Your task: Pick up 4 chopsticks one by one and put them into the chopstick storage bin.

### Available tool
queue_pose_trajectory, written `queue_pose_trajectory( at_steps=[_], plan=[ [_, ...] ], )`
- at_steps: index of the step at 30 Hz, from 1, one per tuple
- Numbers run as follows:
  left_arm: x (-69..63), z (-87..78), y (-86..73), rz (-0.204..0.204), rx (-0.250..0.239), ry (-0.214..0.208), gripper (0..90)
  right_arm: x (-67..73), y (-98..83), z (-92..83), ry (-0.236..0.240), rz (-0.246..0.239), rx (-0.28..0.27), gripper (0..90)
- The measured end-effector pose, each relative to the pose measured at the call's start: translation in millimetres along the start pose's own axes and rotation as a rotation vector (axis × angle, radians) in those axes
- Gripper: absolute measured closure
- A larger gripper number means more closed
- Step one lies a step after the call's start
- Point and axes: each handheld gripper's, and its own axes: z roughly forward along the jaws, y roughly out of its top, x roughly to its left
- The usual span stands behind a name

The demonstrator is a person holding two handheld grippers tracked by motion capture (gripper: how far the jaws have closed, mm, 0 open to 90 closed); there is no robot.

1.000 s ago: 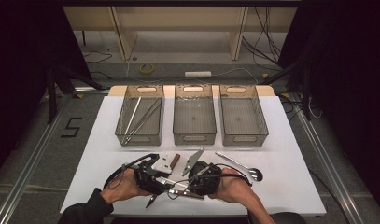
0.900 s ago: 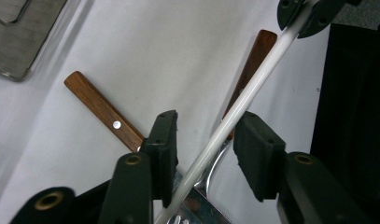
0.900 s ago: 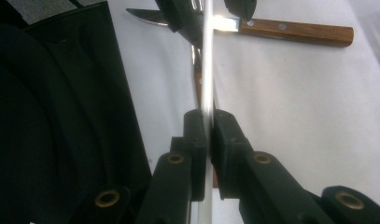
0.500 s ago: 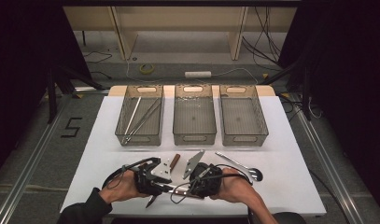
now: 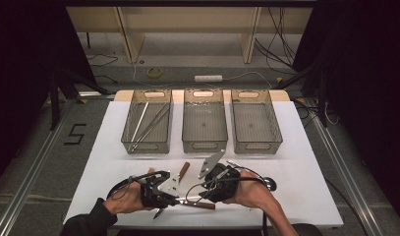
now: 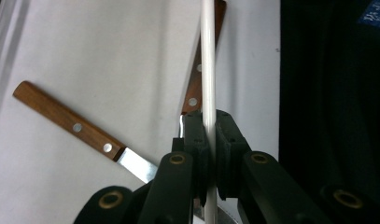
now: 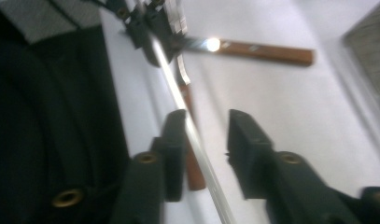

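My left gripper (image 6: pixel 211 140) (image 5: pixel 172 196) is shut on a thin pale rod (image 6: pixel 207 70) that runs straight out between its pads. The same rod (image 7: pixel 178 93) passes between the jaws of my right gripper (image 7: pixel 206 135) (image 5: pixel 207 189), which have just been opening and stand apart from it, so that gripper is open. Both grippers sit close together near the table's front edge. Two wooden-handled knives lie on the white table: one knife (image 5: pixel 184 169) (image 6: pixel 71 126) (image 7: pixel 267 51) behind the grippers, the other knife (image 5: pixel 202 204) (image 6: pixel 197 79) under the rod.
Three grey bins stand in a row at the back: the left bin (image 5: pixel 147 142) holds several long rods, while the middle bin (image 5: pixel 204 142) and the right bin (image 5: pixel 254 142) look bare. A black cable loop (image 5: pixel 266 182) lies right of my right hand.
Both hands have stayed nearly in place at the front edge. The left hand sits slightly lower in the high view than before.
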Motion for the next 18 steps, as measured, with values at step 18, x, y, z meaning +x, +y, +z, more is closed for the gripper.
queue_pose_trajectory(
  at_steps=[18],
  plan=[
    [31.2, -21.1, -20.0, -0.298, -0.096, 0.165, 85.0, -18.1, -19.3, -14.1, -0.203, 0.192, -0.238, 37.3]
  ],
)
